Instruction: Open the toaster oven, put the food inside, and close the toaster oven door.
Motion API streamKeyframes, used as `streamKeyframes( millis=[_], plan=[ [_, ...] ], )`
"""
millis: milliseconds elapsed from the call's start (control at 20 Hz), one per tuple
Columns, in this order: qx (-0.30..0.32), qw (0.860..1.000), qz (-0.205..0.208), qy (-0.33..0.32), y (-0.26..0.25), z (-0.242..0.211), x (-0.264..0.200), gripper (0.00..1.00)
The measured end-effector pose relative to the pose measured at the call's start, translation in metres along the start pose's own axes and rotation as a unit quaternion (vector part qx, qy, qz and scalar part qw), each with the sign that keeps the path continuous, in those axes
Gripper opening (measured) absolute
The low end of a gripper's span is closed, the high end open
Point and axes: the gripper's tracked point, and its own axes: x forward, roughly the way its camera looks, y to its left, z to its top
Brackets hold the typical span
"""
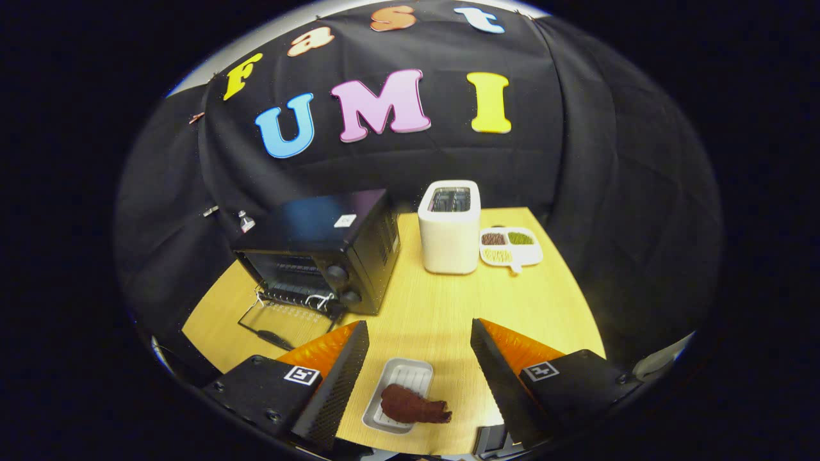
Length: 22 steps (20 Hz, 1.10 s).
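Your gripper [419, 349] has its fingers wide apart, clamped on nothing. Between them, low and near the palm, sits a small white tray [398, 394] on the table [435, 307]. The food [413, 406], a dark brown piece, lies on the tray's near end, w/ one end hanging over the tray's edge toward the right finger. Neither finger touches tray or food.

Ahead of the left finger: the black oven [327, 246], door [282, 320] already down flat on the table, glass facing up, handle toward you. Wire rack [296, 296] visible at the oven mouth. Two knobs on the front panel, on the side nearer the fingers' gap.

Beyond the gap, approx. centred: white toaster [450, 235], upright, slots up, just beside the oven. Just right of the toaster, beyond the right finger: white divided dish [511, 246], 3 compartments w/ brown, green and pale contents.
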Motion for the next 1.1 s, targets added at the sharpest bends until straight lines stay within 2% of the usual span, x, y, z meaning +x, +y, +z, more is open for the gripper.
streamKeyframes(
  millis=[150,450,700,750,800,850,950,1000,1100],
  plan=[
    [0.035,0.996,0.031,0.07,-0.017,-0.041,0.006,0.99],
    [0.066,0.982,0.082,0.159,-0.022,-0.101,0.012,0.98],
    [0.117,0.962,0.112,0.221,-0.011,-0.132,0.016,0.95],
    [0.126,0.959,0.115,0.228,-0.008,-0.134,0.017,0.87],
    [0.137,0.956,0.121,0.231,-0.006,-0.132,0.017,0.86],
    [0.143,0.955,0.123,0.229,-0.007,-0.132,0.017,0.8],
    [0.15,0.953,0.126,0.23,-0.011,-0.131,0.019,0.62],
    [0.155,0.951,0.13,0.234,-0.01,-0.131,0.019,0.56],
    [0.159,0.948,0.131,0.243,-0.012,-0.132,0.015,0.53]
  ],
)
